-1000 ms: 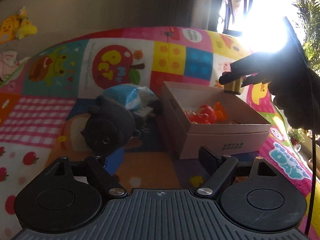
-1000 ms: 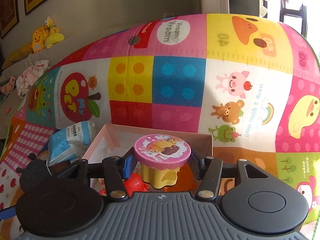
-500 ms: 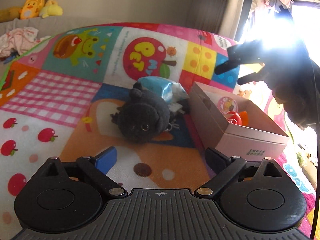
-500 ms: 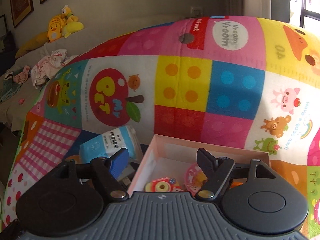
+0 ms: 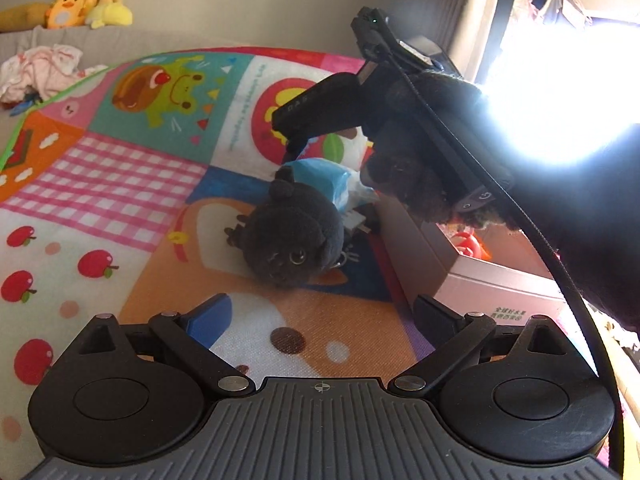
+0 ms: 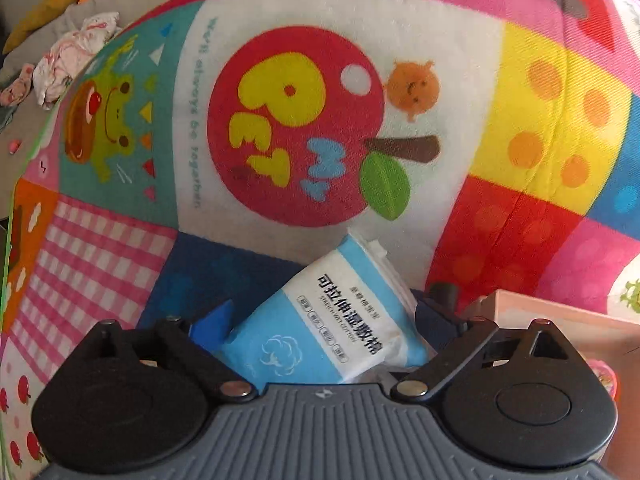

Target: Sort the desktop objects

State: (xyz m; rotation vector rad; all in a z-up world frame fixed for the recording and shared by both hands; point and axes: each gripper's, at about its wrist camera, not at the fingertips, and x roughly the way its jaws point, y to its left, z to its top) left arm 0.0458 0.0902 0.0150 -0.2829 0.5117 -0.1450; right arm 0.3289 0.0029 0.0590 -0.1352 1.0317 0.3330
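The play mat (image 6: 132, 264) is the largest thing in view, a soft quilted cloth that will give under any push. Its writing can be read: "PET" and "MY" on a red apple, and along that panel's edge what looks like "We'll always be together".

The cardboard box (image 5: 492, 288) stands at the right of the mat, stiff-walled and light, with red and orange toys inside. A small printed label sits on its near wall, too small to read.

The black plush toy (image 5: 292, 248) lies in the middle of the mat, left of the box and just in front of the tissue pack. It looks soft, light and springy; a grip across its round body should hold it, since the fur will not slip. The left gripper (image 5: 322, 322) hovers near it with its jaws spread wide and nothing between them.

The tissue pack (image 6: 328, 320), blue and white in a thin film, lies beyond the plush, close to the box's far-left corner. It should be light and squashy, its wrapper somewhat slick, so it is best taken across its short sides. The bold label reads 可拉伸湿敷棉, with "STRETCH WET COTTON" beneath. The right gripper (image 6: 324, 320) points steeply down over it, its jaws opening, one finger each side of the pack and no pad seen pressing it.
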